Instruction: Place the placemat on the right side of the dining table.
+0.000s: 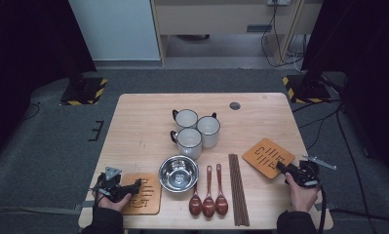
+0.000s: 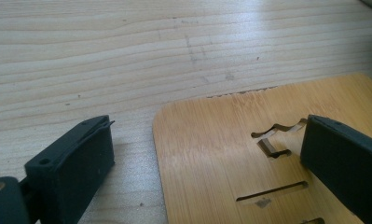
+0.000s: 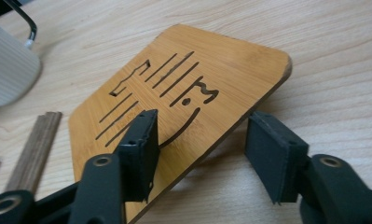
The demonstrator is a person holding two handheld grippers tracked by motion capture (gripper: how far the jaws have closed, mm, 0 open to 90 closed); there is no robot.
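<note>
Hands enter from the near edge of the wooden table (image 1: 143,105), each with a gripper. The left gripper (image 1: 139,185) rests low at the near left corner, its jaws spread wide: in the left gripper view one jaw lies on bare wood and the other over the left bamboo trivet (image 2: 211,154), neither pressing on it. That trivet lies flat near the table's front edge. The right gripper (image 1: 280,167) is at the near right; its jaws stand apart around the near edge of the right bamboo trivet (image 3: 183,88), one jaw above its slotted face and one beside its rim. Whether the upper pad touches the board I cannot tell. In the right gripper view this trivet's near edge looks tilted up off the wood.

Between the hands lie three wooden spoons (image 1: 208,192) and a bundle of chopsticks (image 1: 237,187), with a steel bowl (image 1: 178,173) just behind the spoons. Farther back stand three white mugs (image 1: 196,129), close together.
</note>
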